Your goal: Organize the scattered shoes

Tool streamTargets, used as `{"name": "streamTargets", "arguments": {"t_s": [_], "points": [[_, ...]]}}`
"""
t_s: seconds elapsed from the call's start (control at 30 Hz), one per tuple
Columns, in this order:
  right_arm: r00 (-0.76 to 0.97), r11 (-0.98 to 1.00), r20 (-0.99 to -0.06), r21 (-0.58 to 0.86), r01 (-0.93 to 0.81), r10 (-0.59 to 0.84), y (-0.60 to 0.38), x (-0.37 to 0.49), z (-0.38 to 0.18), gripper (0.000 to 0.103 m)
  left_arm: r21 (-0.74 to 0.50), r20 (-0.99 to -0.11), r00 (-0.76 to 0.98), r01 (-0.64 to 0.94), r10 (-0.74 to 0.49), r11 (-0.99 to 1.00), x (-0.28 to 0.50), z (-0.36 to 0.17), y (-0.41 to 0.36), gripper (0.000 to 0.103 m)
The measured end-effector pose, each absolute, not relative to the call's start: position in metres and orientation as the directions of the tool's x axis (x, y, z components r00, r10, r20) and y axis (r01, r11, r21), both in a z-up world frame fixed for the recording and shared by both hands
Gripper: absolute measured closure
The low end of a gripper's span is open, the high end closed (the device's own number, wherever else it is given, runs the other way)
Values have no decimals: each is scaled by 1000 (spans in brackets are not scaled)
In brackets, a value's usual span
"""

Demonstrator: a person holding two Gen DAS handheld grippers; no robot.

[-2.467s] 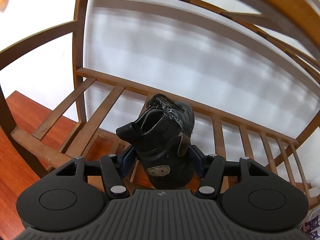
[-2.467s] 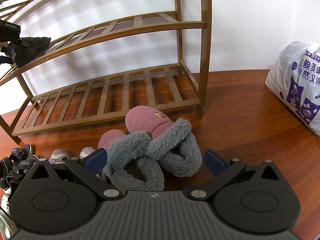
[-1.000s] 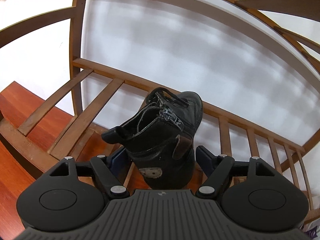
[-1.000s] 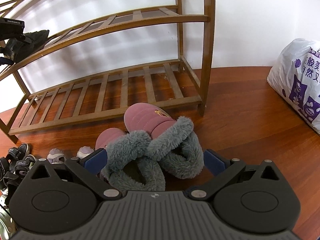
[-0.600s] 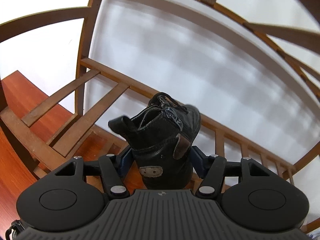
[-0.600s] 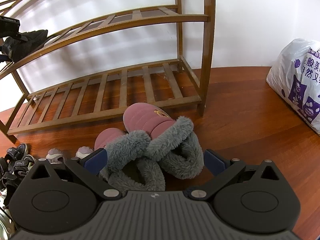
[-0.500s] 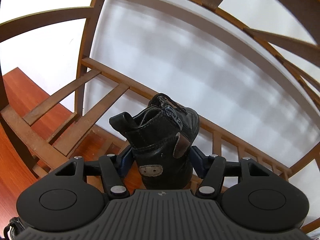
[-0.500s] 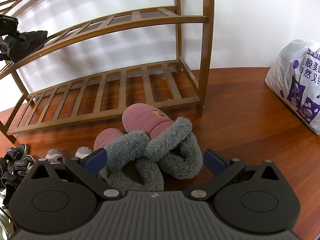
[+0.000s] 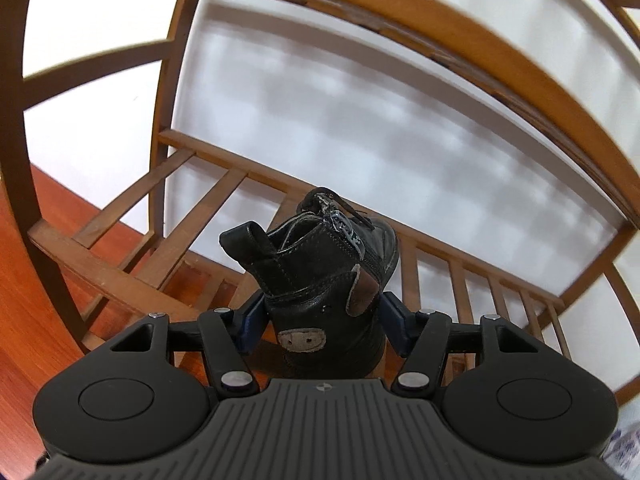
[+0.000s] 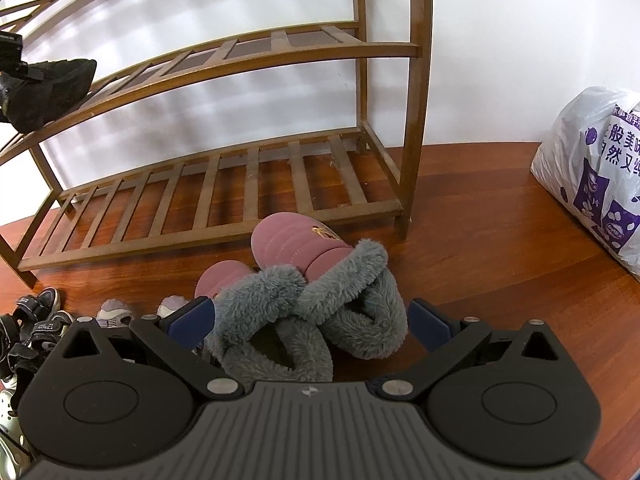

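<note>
A black ankle boot (image 9: 320, 280) with a side zip stands heel toward me over the slats of the wooden shoe rack's middle shelf (image 9: 200, 208). My left gripper (image 9: 320, 320) is shut on its heel, a blue pad on each side. In the right wrist view the same boot (image 10: 48, 88) sits at the left end of that shelf (image 10: 280, 56). My right gripper (image 10: 310, 320) is open low over the floor. Between its pads lies a pair of pink slippers with grey fur (image 10: 304, 280), one overlapping the other.
The rack's bottom shelf (image 10: 200, 200) stands just behind the slippers. Black sandals (image 10: 32, 320) and small pale shoes (image 10: 116, 312) lie on the wooden floor at left. A white bag with purple print (image 10: 592, 172) leans at the right, by the white wall.
A second ago the left pads stood slightly wider around the boot; now they press its heel. The left view has shifted and shows more of the rail above. The right gripper has barely moved.
</note>
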State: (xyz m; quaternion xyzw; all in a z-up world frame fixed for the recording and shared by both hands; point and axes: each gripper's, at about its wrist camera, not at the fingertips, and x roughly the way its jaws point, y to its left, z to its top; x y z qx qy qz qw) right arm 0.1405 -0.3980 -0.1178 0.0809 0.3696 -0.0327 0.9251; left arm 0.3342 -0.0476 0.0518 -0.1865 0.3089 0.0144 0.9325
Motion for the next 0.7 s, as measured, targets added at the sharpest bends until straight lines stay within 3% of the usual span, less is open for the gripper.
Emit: {"name": "streamTargets", "arguments": {"t_s": [0.7], "points": [[733,995,-673,82,-61,100,-348,126,-97,0,-455,-529,832,-112,-166,883,191,53,3,43]]}}
